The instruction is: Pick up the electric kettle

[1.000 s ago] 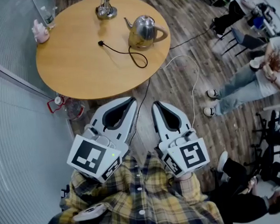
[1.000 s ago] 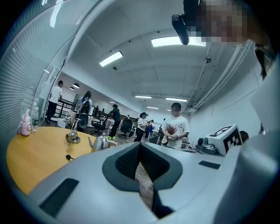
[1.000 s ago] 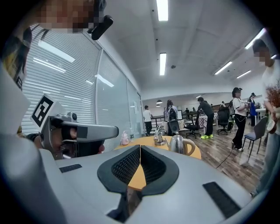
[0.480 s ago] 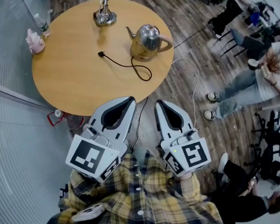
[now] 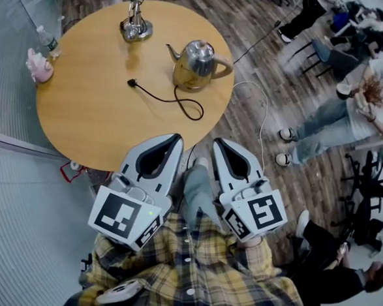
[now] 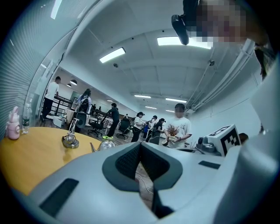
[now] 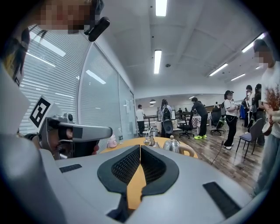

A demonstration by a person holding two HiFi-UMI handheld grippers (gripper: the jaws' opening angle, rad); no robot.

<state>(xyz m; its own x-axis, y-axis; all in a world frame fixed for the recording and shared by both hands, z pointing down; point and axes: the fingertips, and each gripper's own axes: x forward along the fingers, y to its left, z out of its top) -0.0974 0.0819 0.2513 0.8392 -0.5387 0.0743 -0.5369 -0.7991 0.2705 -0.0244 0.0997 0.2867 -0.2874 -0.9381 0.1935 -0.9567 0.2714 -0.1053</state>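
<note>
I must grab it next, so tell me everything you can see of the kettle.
The kettle is shiny metal, squat and rounded, with a knobbed lid, a thin curved spout and a pale loop handle opposite. It stands upright, lid on, near the edge of the round wooden table. A black cord runs from its base, loops on the tabletop and ends in a loose plug. Nothing else touches it.

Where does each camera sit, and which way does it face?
Head view: on the person's head, facing steeply down at table and kettle; shows left tongs, right tongs, shirt.
Left gripper view: on left tongs, facing along shut jaws toward the table; shows right tongs.
Right gripper view: on right tongs, facing likewise; shows left tongs.
Shared: all see the kettle.
</note>
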